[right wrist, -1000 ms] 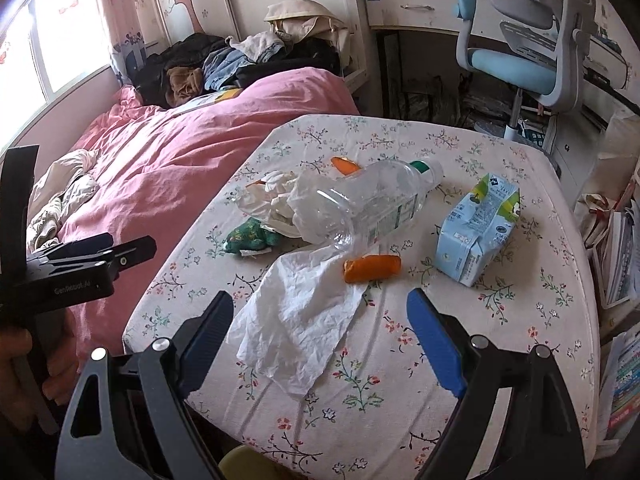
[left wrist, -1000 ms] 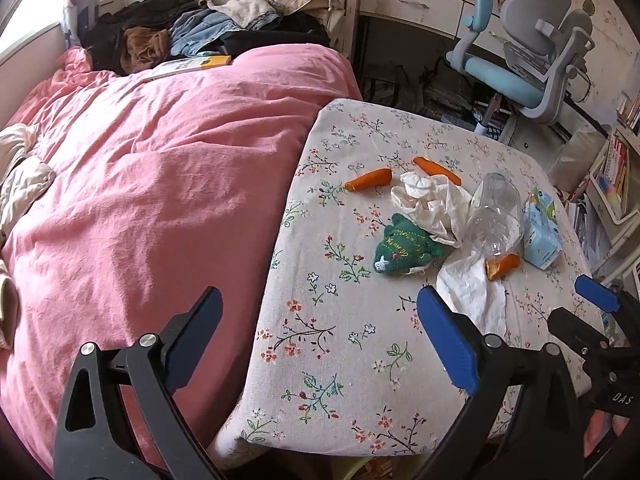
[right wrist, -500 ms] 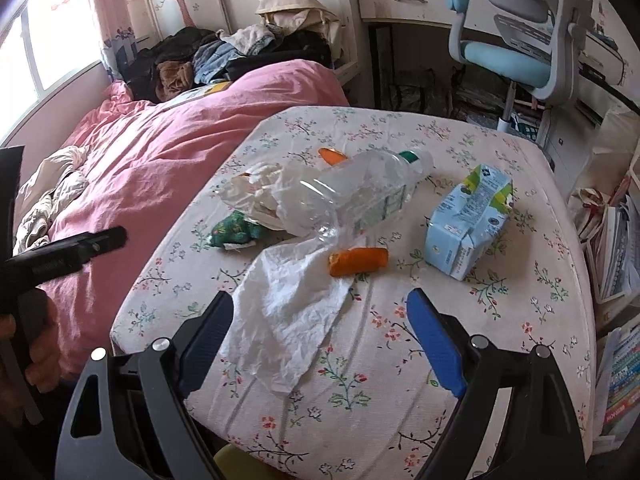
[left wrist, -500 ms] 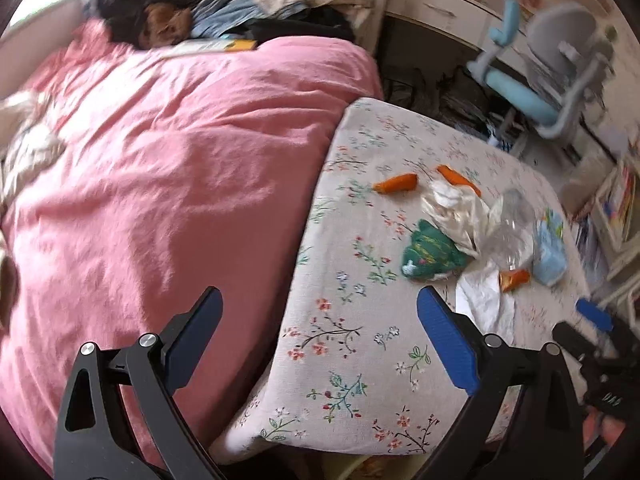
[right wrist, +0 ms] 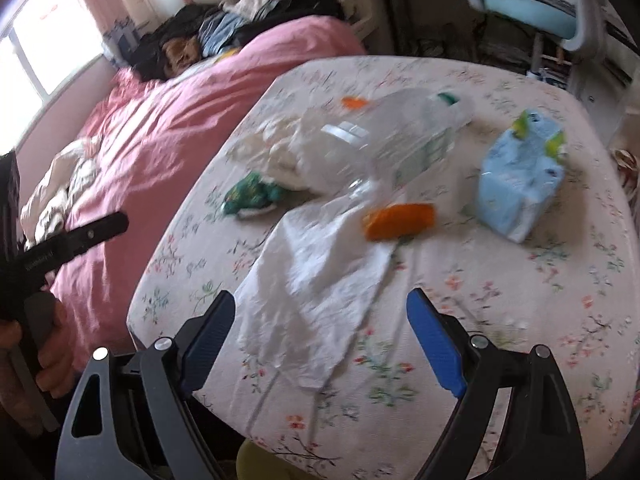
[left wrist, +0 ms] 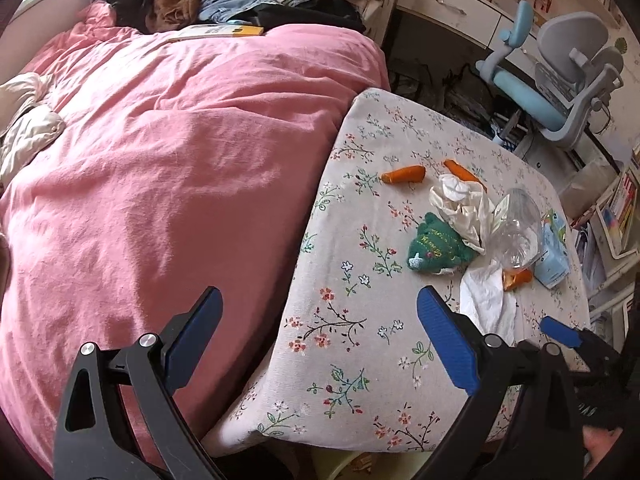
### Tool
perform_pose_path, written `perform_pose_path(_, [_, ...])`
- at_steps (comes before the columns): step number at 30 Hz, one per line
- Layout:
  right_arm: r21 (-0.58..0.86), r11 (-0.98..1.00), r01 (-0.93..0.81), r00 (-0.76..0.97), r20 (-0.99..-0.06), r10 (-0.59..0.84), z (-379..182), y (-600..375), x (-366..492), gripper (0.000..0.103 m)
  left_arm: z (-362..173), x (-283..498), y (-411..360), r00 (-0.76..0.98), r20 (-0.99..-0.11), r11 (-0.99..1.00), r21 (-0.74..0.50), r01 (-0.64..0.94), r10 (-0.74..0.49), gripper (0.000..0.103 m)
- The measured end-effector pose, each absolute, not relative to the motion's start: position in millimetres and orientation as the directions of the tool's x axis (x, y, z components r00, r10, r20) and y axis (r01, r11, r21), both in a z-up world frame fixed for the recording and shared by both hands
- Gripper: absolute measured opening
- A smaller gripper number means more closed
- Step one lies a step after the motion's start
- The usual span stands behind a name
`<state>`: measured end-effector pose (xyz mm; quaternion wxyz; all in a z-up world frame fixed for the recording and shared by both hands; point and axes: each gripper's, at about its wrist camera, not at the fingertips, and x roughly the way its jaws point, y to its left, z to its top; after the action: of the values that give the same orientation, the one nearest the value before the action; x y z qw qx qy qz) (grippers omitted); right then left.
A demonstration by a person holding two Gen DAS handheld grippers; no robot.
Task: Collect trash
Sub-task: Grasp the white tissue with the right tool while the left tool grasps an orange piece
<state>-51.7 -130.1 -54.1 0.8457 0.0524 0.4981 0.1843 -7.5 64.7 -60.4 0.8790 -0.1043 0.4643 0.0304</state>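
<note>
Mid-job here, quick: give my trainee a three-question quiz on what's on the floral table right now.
1. True or false: the right tool is clamped on the white tissue.
2. What lies nearest the tissue's far end: A) orange piece B) blue carton C) green pouch?
3. What sits left of the table?

Key
1. False: both tools are open and empty, left tool included.
2. A.
3. A bed with a pink duvet.
</note>
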Motion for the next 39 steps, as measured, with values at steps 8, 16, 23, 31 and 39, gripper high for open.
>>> perform_pose_path(8, [0.173,0.937,-0.304,0.409,-0.864,0.292,-75.3,-103.4,-38.2,0.085,-65.3,-4.4,57.0,0.554,-0.831,0.982,-0.140,-0.129,-0.046,0.094])
perform_pose_path(16, [0.169,0.931,-0.325,0.418,-0.857,0.302,-73.2,-113.4,-31.5,0.008,-72.2,4.4,42.5,0.537,-0.843,0.992,-0.098,-0.085,-0.037,0.094])
perform_pose_path(23, [0.307,0.895,-0.323,0.448,-0.784,0.430,-48.8,-149.3,-47.6,0.004,-74.2,11.4,14.9,0.535,-0.844,0.999,-0.036,0.009,-0.035,0.094])
perform_pose_path(31, [0.304,0.904,-0.300,0.437,-0.798,0.414,-57.3,-159.2,-42.8,0.064,-70.0,21.0,0.3,0.543,-0.839,0.999,-0.043,0.011,-0.042,0.094])
perform_pose_path(39, [0.219,0.888,-0.404,0.413,-0.823,0.390,-68.5,-112.9,-39.0,0.077,-64.4,63.2,18.9,0.571,-0.820,0.997,0.001,-0.077,0.045,0.094])
